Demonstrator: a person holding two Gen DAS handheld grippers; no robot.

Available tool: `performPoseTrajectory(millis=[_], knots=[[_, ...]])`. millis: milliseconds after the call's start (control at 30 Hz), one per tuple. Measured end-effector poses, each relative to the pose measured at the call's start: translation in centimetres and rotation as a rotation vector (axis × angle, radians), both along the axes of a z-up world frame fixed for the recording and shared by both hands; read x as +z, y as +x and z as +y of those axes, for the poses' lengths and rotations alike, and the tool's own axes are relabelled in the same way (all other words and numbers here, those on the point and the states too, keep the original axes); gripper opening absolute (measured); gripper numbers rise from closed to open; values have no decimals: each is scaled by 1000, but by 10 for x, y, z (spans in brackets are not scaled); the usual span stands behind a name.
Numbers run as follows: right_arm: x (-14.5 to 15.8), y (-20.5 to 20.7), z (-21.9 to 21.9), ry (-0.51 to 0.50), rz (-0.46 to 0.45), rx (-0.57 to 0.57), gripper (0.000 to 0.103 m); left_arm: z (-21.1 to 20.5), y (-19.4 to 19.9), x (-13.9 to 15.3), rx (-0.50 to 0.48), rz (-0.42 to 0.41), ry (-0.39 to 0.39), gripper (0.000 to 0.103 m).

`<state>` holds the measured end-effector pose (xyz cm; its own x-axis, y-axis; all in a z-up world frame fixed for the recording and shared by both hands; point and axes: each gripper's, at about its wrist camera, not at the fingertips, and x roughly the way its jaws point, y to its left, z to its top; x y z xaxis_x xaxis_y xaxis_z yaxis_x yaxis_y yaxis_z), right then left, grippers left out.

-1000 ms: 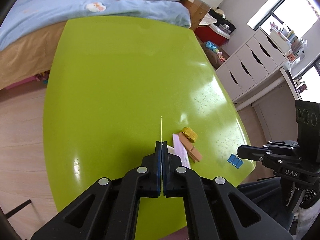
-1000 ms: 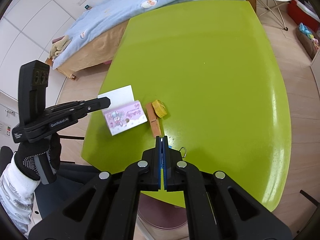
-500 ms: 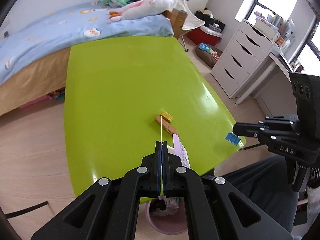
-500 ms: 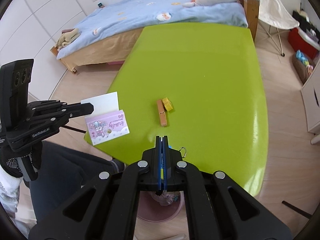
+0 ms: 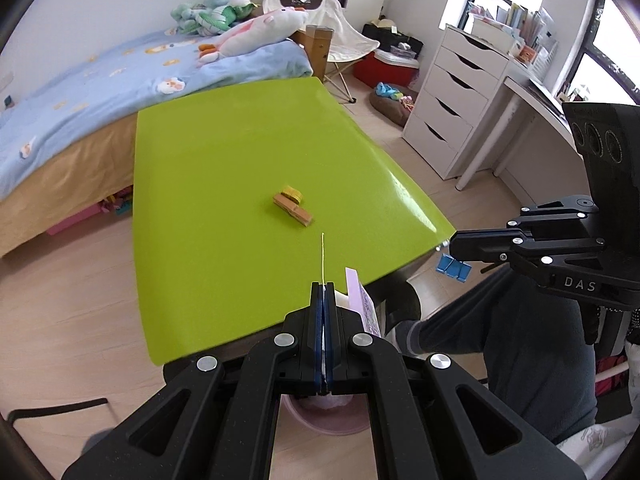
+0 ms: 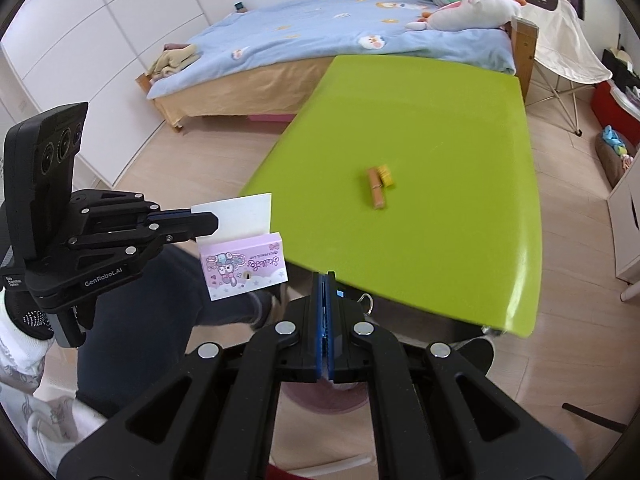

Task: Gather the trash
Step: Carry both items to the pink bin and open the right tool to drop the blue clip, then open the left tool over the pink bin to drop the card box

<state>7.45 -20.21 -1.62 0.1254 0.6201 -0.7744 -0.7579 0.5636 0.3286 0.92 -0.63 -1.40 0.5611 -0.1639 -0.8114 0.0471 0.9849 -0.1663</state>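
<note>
Both tongs hold trash off the lime-green worktop (image 5: 224, 184).
Left tongs (image 5: 323, 292) pinch a pink cartoon-printed box's white flap (image 6: 240, 216); right tongs (image 6: 325, 280) clamp a blue binder clip (image 5: 452, 267).

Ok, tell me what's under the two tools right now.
A pink bin sits on the floor below the left tool and the right tool. Pale crumpled stuff shows at its rim; the tools' black arms cover the rest of the inside.

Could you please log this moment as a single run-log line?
left claw: shut on pink box flap | right claw: shut on blue binder clip | both off table edge | clothespin on green table
</note>
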Motion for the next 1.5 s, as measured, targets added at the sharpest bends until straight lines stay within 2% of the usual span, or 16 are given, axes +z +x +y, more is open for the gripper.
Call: performPoseTrajectory(millis=[267,533,667,700,767,867,1000,1200,1500], knots=[[-13,-28,-4,5,50,36,1,-4,-34,2,19,1,-13,0],[-22,-37,-2,11,85,64,1,-2,-42,3,22,3,-20,0],[-22,-38,0,0,76,68,5,-3,-42,3,17,-3,-18,0],[-22,-38,-1,-3,75,62,11,-4,-43,3,14,-3,-18,0],[-23,-37,-4,-2,76,42,59,-5,-43,2,7,-2,-19,0],[-20,-36,-10,11,70,20,88,-8,-44,0,-4,5,-19,0],[-18,-33,-17,11,65,-11,92,-13,-43,-2,-23,16,-19,0],[-12,-35,-27,-14,17,-56,93,-22,-42,-7,-50,28,-7,0],[-10,-28,-44,-10,9,-102,94,-33,-40,-9,-83,37,-2,0]])
